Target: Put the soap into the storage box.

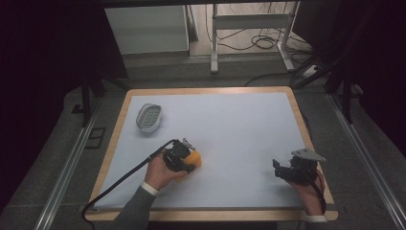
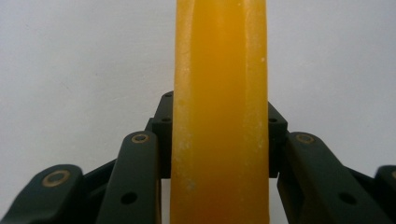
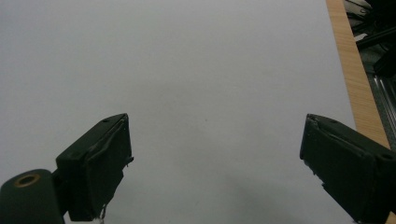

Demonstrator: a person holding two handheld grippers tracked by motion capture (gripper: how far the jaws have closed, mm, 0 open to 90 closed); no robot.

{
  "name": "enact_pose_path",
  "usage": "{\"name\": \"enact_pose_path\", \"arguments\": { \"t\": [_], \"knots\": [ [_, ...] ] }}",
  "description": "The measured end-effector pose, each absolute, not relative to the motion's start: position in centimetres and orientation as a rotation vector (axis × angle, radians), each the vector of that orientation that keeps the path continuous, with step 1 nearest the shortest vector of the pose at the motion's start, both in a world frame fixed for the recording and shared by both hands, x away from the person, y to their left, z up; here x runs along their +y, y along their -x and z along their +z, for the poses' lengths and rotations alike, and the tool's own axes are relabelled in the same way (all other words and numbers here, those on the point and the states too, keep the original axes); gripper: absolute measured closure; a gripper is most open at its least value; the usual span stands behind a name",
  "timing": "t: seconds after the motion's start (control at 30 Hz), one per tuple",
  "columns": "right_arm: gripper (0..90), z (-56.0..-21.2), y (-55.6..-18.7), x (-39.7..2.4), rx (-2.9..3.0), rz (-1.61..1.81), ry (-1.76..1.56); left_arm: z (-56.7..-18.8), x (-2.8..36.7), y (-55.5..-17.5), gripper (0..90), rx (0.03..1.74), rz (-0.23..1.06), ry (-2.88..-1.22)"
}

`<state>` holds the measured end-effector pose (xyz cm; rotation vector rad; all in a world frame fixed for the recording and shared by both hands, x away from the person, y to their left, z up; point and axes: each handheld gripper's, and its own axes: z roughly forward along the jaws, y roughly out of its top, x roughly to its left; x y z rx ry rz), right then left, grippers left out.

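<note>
The orange block [image 1: 193, 158] sits on the tabletop [image 1: 230, 129] a little left of its middle and toward the near edge, pinched by the left gripper [image 1: 188, 162]. In the left gripper view the orange block [image 2: 219, 112] rises as a tall, smooth, waxy band with faint whitish specks along its edges, and the two black jaws press against its sides from left and right, so the left gripper [image 2: 219, 135] is clamped on it. The hand [image 1: 160, 173] that carries this gripper comes in from the near edge in a grey sleeve, and a black cable trails off from the gripper toward the near left corner.

Farther away, toward the far left part of the tabletop, lies a small oval grey dish [image 1: 149, 117], well apart from the block.

At the near right, the right gripper [image 1: 281, 170] is held over the white surface with a grey three-cornered plate on top. In the right gripper view, the right gripper [image 3: 215, 163] has its jaws spread wide with nothing between them but bare white surface, and the wooden rim of the tabletop [image 3: 355, 79] runs along the right side.
</note>
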<state>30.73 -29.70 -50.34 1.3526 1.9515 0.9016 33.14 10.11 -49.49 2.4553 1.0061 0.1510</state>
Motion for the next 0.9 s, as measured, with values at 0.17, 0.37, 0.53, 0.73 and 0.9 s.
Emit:
{"name": "enact_pose_path", "arguments": {
  "t": [0.17, 0.37, 0.53, 0.73, 0.9],
  "knots": [
    [9.1, -50.3, -30.7, -29.7, 1.949, 0.903, -1.354, -48.9, 10.8, -33.1, 60.7, 1.012, 0.152, -2.419],
    [9.1, -50.3, -30.7, -29.7, 1.946, 0.904, -1.355, -48.0, 11.7, -33.0, 60.7, 1.017, 0.174, -2.378],
    [9.1, -50.3, -30.7, -29.8, 1.944, 0.902, -1.355, -47.0, 12.9, -33.1, 60.7, 1.030, 0.193, -2.336],
    [9.1, -50.4, -30.8, -29.7, 1.952, 0.897, -1.355, -46.5, 13.8, -33.2, 60.6, 1.051, 0.207, -2.315],
    [9.1, -50.3, -30.7, -29.8, 1.948, 0.899, -1.359, -45.9, 14.6, -33.4, 60.6, 1.069, 0.223, -2.286]
  ]
}}
